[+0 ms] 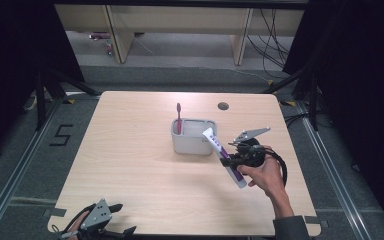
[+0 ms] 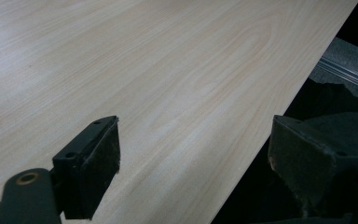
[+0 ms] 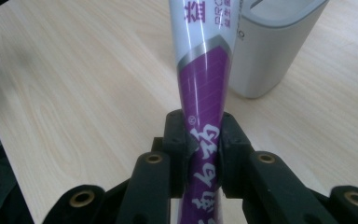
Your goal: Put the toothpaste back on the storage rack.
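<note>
On my table (image 1: pixel 145 165) a grey holder (image 1: pixel 192 142) stands a little past the middle, and a toothbrush (image 1: pixel 178 117) stands upright in its left part, purple handle rising above the rim. Beyond the holder, near the far edge, there is a round hole (image 1: pixel 223 106) in the tabletop. The wood between the holder and my near edge is bare, so nothing lies between my two tools.

My right gripper (image 1: pixel 230 161) is clamped on a white and purple tube (image 1: pixel 224 156), the jaws pinching its purple lower half; in the right gripper view the tube (image 3: pixel 205 93) runs straight up between the jaws and the pads (image 3: pixel 182 140) dent it. The tube is off the table, tilted, with its white upper end leaning toward the holder's right front corner and close to the rim; I cannot tell whether it touches. In the right gripper view the holder (image 3: pixel 265 51) stands just behind the tube, to its right.

My right hand (image 1: pixel 265 172) comes in from the lower right, forearm angled up and to the left, with the cable looping behind it.

My left gripper (image 1: pixel 122 217) rests low at the near left corner, held in my hand. Its jaws stand wide apart with nothing between them, over the table's edge, as the left gripper view shows.
</note>
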A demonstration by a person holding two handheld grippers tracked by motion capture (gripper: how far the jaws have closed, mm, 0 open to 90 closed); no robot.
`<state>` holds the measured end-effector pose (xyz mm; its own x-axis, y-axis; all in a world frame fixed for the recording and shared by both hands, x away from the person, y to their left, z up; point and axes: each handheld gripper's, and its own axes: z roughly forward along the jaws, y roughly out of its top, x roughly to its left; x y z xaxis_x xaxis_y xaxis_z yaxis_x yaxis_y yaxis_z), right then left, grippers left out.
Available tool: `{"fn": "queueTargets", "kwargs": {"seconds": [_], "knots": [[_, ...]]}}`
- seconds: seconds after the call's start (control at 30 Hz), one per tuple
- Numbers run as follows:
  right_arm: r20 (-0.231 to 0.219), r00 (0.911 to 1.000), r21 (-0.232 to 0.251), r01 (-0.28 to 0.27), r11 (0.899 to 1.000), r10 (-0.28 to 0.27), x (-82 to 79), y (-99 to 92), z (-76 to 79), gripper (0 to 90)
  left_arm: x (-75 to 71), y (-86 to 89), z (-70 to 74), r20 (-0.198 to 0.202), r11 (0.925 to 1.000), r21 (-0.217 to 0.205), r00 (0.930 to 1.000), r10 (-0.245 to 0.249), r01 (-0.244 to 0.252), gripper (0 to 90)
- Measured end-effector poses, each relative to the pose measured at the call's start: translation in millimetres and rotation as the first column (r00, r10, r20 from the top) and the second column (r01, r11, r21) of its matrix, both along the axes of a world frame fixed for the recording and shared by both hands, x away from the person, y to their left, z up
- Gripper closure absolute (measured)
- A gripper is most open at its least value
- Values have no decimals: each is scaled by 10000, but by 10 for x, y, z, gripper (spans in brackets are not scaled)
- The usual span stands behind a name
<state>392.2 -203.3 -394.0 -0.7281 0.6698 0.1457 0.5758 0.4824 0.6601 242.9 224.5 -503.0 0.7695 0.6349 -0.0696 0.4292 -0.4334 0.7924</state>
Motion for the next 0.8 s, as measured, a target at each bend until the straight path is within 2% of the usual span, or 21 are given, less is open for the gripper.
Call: {"fn": "queueTargets", "kwargs": {"seconds": [0.07, 0.1, 0.13, 0.17, 0.2, 0.27, 0.3, 0.33, 0.37, 0.4, 0.43, 0.47, 0.6, 0.63, 0.67, 0.73, 0.77, 0.8], "knots": [[-6, 9997, 132, 251, 9996, -251, 3, 3, 25, 766, 0, -1, 0, -19, 10000, 5, 10000, 0, 0, 160], [573, 9983, 23, 119, 9999, -120, 31, -10, 15, 767, -1, 1, 4, -64, 10000, 71, 10000, -25, 26, 160], [573, 9983, 23, 119, 9999, -120, 31, -10, 15, 767, -3, -3, -3, -5, 10000, 20, 10000, 23, -23, 160], [319, 9993, 93, 215, 9997, -218, 24, -11, 49, 766, 1, -3, -6, 19, 10000, -11, 10000, 27, -27, 160], [268, 9988, 251, 403, 9989, -410, 20, -6, 70, 767, 0, -8, -6, -12, 10000, -84, 10000, 38, -38, 160], [617, 9972, 403, 402, 9984, -426, 45, -8, 87, 767, 6, 10, 10, -42, 9995, 309, 10000, -79, 80, 160], [818, 9957, 482, 394, 9981, -433, 52, -6, 87, 766, -2, 0, 4, -46, 10000, 80, 10000, -44, 45, 160], [663, 9965, 536, 484, 9974, -519, 47, -2, 111, 766, -3, -4, 0, 20, 10000, 29, 10000, 2, -2, 160], [929, 9946, 697, 404, 9968, -468, 60, 6, 127, 766, -2, -3, 0, -5, 10000, 24, 10000, 9, -9, 160], [929, 9946, 697, 404, 9968, -468, 60, 6, 127, 766, 0, 0, 0, -17, 10000, 24, 10000, -8, 8, 160], [881, 9944, 927, 498, 9945, -580, 58, 21, 128, 766, -1, 1, 3, -37, 10000, 46, 10000, -3, 3, 160], [1160, 9922, 895, 343, 9954, -446, 68, 28, 137, 766, -3, 0, 2, -31, 10000, 45, 10000, -6, 6, 160], [1426, 9880, 1078, 438, 9932, -590, 87, 59, 151, 767, -8, -18, -2, 102, 9999, -112, 9999, 116, -115, 160], [1384, 9885, 1143, 449, 9924, -606, 91, 68, 152, 767, -7, -9, 6, -11, 10000, -47, 10000, 4, -4, 160], [1697, 9844, 1099, 272, 9936, -457, 115, 64, 148, 767, -7, -9, 3, 11, 10000, -50, 10000, 17, -17, 160], [1728, 9834, 1189, 346, 9923, -550, 116, 81, 152, 767, -6, -11, 4, 10, 10000, -65, 10000, 74, -74, 160], [1566, 9851, 1551, 462, 9868, -707, 110, 104, 155, 767, -7, -11, 5, 3, 10000, -67, 10000, 63, -63, 160], [1692, 9840, 1521, 303, 9879, -562, 127, 98, 162, 767, -7, -9, 5, -2, 10000, -52, 10000, 14, -14, 160]]}}
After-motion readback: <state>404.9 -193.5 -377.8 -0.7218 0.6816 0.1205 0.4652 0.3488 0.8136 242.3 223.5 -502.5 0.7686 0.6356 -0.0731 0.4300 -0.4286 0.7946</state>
